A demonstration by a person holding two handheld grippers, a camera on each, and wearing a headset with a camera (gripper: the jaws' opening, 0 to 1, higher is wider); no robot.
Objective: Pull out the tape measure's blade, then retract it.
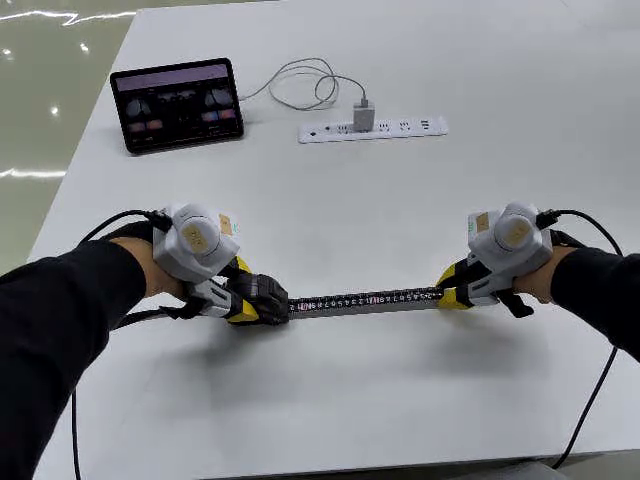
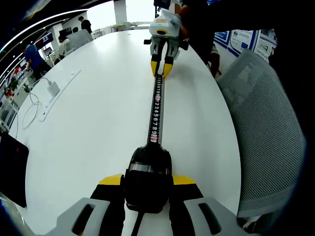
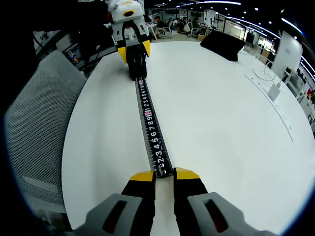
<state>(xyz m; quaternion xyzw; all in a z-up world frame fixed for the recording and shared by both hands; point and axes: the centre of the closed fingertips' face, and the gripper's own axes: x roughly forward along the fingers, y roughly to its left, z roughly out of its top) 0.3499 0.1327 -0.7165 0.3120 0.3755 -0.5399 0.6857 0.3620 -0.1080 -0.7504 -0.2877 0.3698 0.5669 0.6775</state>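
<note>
The left gripper (image 2: pixel 147 181) hugs the tape measure (image 2: pixel 147 164). The right gripper (image 3: pixel 163 175) pinches the end of its blade (image 3: pixel 149 118), stretched flat between them.

We count two grippers, a left gripper (image 1: pixel 250 308) and a right gripper (image 1: pixel 452 297), one tape measure (image 1: pixel 365 299), one tablet (image 1: pixel 178 103), one power strip (image 1: pixel 400 128), one charger (image 1: pixel 363 117) and one mesh chair (image 2: pixel 266 128).
</note>
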